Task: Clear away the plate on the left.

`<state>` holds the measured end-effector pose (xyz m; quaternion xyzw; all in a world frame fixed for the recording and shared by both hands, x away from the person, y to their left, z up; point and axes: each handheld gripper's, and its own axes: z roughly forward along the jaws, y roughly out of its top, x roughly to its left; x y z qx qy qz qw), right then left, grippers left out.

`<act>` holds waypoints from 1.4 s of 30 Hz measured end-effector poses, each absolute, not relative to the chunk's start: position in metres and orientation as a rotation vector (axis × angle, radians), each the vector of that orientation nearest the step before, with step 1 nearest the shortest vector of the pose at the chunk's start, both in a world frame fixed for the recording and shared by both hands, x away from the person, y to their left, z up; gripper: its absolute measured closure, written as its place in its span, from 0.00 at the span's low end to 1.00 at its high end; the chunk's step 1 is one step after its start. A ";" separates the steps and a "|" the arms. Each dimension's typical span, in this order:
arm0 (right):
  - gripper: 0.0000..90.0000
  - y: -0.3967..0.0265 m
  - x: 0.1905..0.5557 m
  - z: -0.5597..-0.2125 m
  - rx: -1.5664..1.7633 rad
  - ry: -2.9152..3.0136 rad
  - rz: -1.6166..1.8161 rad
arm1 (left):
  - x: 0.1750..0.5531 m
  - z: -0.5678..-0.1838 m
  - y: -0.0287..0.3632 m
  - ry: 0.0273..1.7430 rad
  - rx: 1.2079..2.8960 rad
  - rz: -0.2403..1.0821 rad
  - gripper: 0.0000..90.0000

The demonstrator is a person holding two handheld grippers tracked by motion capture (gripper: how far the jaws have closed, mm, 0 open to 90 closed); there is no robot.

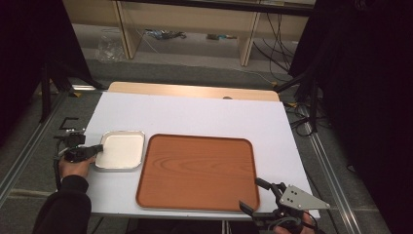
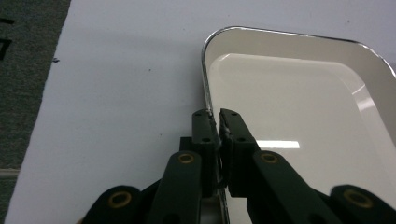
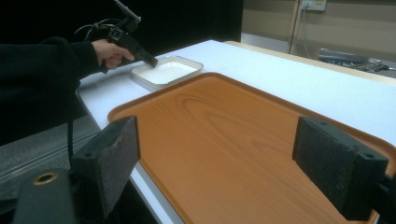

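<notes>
A shallow white tray (image 1: 122,148) with a metal rim lies at the left of the white table. My left gripper (image 1: 100,148) comes in from the tray's left side, and in the left gripper view its jaws (image 2: 217,116) are shut on the rim (image 2: 204,70) of the white tray (image 2: 299,102). A large wooden tray (image 1: 197,170) lies empty just right of it. My right gripper (image 1: 252,194) hovers open at the wooden tray's near right corner. Its view has nothing between the pads (image 3: 215,154), with the wooden tray (image 3: 224,126), white tray (image 3: 166,72) and left gripper (image 3: 152,61) beyond.
The white table top (image 1: 195,114) ends close to the wooden tray's near edge. A bare wooden strip (image 1: 195,90) runs along the far edge. Beyond are shelf legs and cables on the floor (image 1: 165,35). Dark curtains stand at both sides.
</notes>
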<state>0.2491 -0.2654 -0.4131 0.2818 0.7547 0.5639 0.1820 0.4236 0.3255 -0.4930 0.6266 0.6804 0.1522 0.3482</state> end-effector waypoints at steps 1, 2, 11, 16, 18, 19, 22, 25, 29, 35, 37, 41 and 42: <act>0.18 -0.265 0.249 -0.413 0.795 2.130 1.592 | 0.424 -0.493 0.326 1.764 1.624 0.395 0.95; 0.18 -0.265 0.249 -0.413 0.795 2.129 1.604 | 0.424 -0.493 0.326 1.765 1.607 0.384 0.96; 0.18 -0.264 0.248 -0.413 0.828 2.143 1.609 | 0.423 -0.487 0.330 1.724 1.522 0.365 0.98; 0.18 -0.265 0.249 -0.413 0.795 2.129 1.602 | 0.421 -0.484 0.332 1.734 1.486 0.391 0.98; 0.18 -0.265 0.249 -0.413 0.798 2.129 1.605 | 0.420 -0.482 0.335 1.722 1.474 0.381 0.98; 0.18 -0.265 0.248 -0.413 0.807 2.138 1.610 | 0.419 -0.480 0.337 1.717 1.456 0.378 0.98; 0.18 -0.265 0.249 -0.413 0.795 2.130 1.599 | 0.418 -0.476 0.338 1.702 1.412 0.360 0.98; 0.18 -0.265 0.248 -0.413 0.807 2.138 1.609 | 0.418 -0.474 0.337 1.684 1.397 0.359 0.98; 0.18 -0.265 0.248 -0.413 0.807 2.136 1.605 | 0.418 -0.471 0.334 1.668 1.390 0.352 0.98; 0.18 -0.265 0.246 -0.413 0.832 2.146 1.619 | 0.417 -0.464 0.330 1.649 1.393 0.337 0.98; 0.18 -0.265 0.246 -0.413 0.836 2.146 1.612 | 0.416 -0.462 0.327 1.628 1.399 0.332 0.98; 0.18 -0.265 0.248 -0.413 0.809 2.139 1.613 | 0.416 -0.456 0.319 1.590 1.415 0.321 0.98; 0.18 -0.265 0.247 -0.413 0.817 2.144 1.608 | 0.416 -0.456 0.316 1.582 1.417 0.315 0.98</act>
